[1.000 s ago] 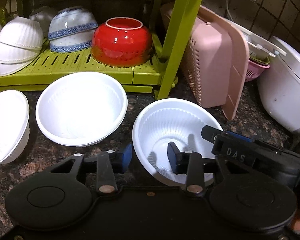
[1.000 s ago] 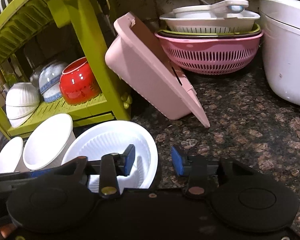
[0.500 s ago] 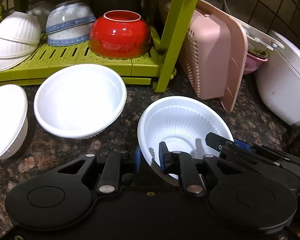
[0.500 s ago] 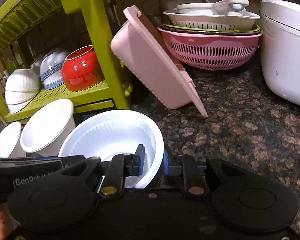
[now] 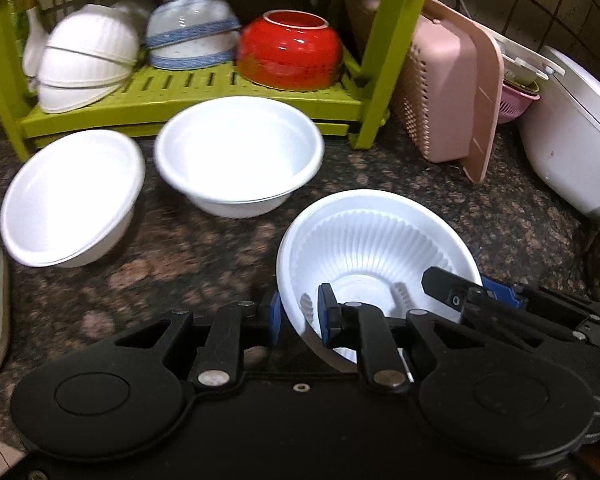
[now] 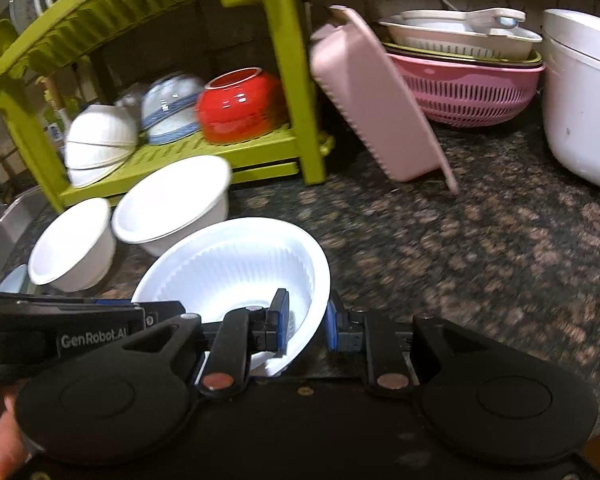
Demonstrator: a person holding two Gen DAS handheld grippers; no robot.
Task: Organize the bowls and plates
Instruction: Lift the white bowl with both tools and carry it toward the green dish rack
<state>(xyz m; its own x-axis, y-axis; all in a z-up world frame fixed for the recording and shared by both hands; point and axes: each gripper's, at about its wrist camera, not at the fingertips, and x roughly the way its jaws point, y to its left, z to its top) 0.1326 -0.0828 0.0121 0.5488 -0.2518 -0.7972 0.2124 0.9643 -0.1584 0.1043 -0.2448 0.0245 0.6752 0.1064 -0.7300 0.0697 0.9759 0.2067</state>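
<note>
A white ribbed plastic bowl [image 5: 374,240] [image 6: 236,264] is held just above the dark granite counter, slightly tilted. My left gripper [image 5: 299,314] is shut on its near-left rim, one blue pad inside and one outside. My right gripper [image 6: 307,322] is shut on the rim at the opposite side and also shows in the left wrist view [image 5: 472,296]. The left gripper's body [image 6: 80,330] crosses the right wrist view. Two smooth white bowls [image 5: 240,156] [image 5: 72,196] sit on the counter before a green dish rack [image 5: 188,96].
The rack's lower shelf holds a red bowl [image 5: 290,50], a blue-banded bowl [image 5: 192,32] and stacked white bowls [image 5: 86,58]. A pink basket [image 5: 448,88] leans on the rack post. A pink colander stack [image 6: 468,88] and a white appliance [image 5: 572,128] stand to the right.
Both grippers went from open to shut on the ribbed bowl's rim. Both views have since pulled back and risen, and the bowl has come away from the counter with them.
</note>
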